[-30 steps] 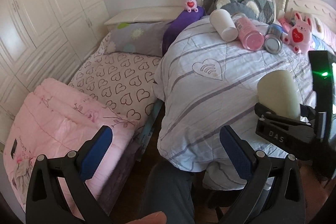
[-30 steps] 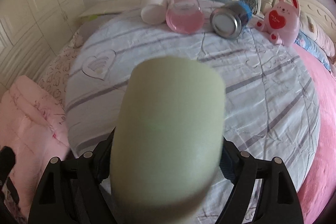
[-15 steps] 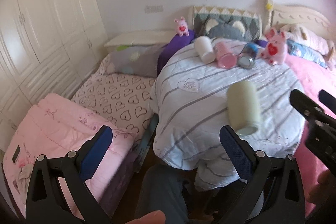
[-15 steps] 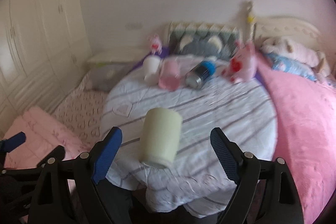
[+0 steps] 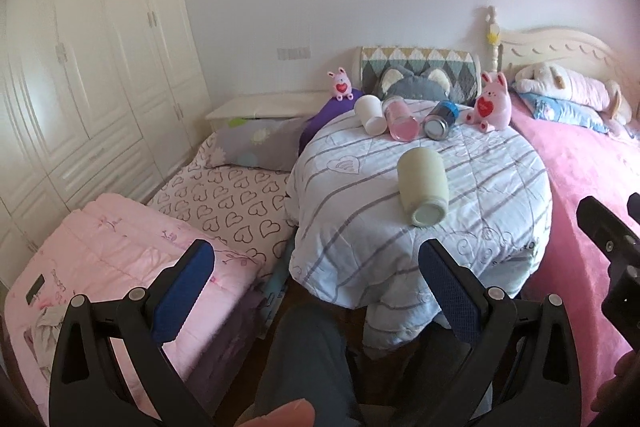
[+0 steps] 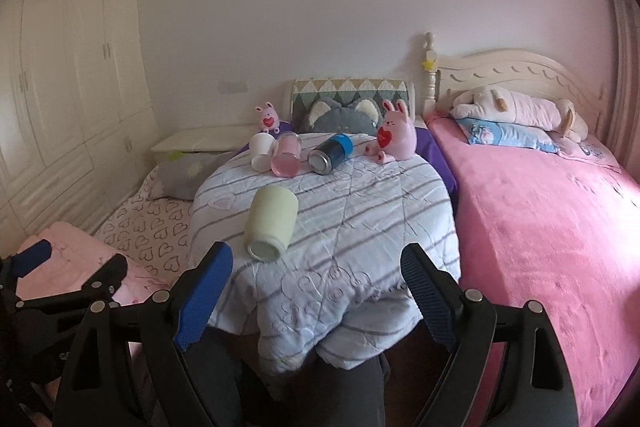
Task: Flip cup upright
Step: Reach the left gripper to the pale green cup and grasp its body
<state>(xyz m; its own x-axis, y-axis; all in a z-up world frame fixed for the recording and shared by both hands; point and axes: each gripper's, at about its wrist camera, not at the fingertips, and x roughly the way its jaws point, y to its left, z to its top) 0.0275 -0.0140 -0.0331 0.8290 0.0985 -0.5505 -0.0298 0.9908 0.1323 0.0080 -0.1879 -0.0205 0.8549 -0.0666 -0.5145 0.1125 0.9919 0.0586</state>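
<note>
Striped quilt (image 6: 360, 211) holds the pale green cup (image 6: 272, 223) on its side, lying toward the camera, just upper-left of the right gripper (image 6: 316, 291); both grippers spread, left gripper (image 5: 316, 283) too.

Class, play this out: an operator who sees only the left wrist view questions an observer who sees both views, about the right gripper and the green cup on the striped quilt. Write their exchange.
Operator: I see the green cup lying on its side on the striped quilt, but only an edge of the right gripper. Is it holding anything?
Observer: No. In the right wrist view its fingers stand wide apart with nothing between them.
Operator: Is the cup lined up with it?
Observer: Not quite. In that view the cup lies ahead of the finger on the left, apart from it, rather than centred in the gap.
</note>
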